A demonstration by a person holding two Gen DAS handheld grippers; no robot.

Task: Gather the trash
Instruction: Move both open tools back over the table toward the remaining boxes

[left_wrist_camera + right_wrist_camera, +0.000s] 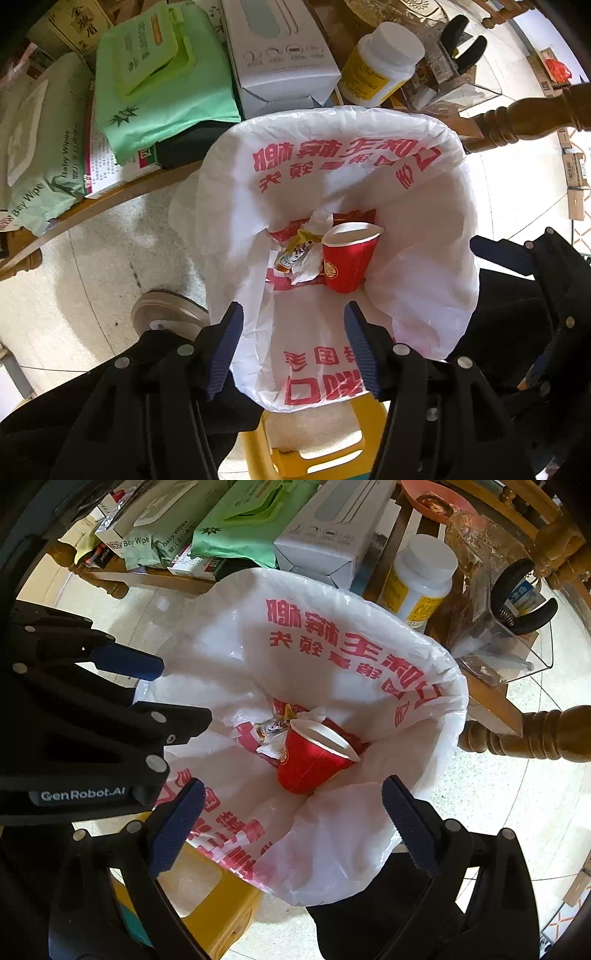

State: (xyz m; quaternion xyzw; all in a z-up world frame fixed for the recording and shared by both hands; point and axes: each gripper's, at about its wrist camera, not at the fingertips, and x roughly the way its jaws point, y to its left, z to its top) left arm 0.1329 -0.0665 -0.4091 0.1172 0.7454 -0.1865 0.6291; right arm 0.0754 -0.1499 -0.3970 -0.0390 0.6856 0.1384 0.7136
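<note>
A bin lined with a white plastic bag with red print [424, 155] [369, 602] stands on the floor below both grippers. At its bottom lie a red paper cup [345, 260] [310, 762], a crumpled white tissue [319, 221] and a small yellow wrapper [295, 254] [271, 727]. My left gripper [293, 349] is open and empty above the bin's near rim. My right gripper [295, 823] is open and empty above the near rim too. It shows at the right edge of the left wrist view [509, 254], and the left gripper at the left of the right wrist view [125, 661].
A low wooden table [122, 194] behind the bin holds green wipes packs [162, 85], a white box [280, 48], a white bottle with a yellow label [380, 62] and a clear container [509, 642]. A yellow stool [314, 439] stands under the grippers. A round metal lid [166, 314] lies on the floor.
</note>
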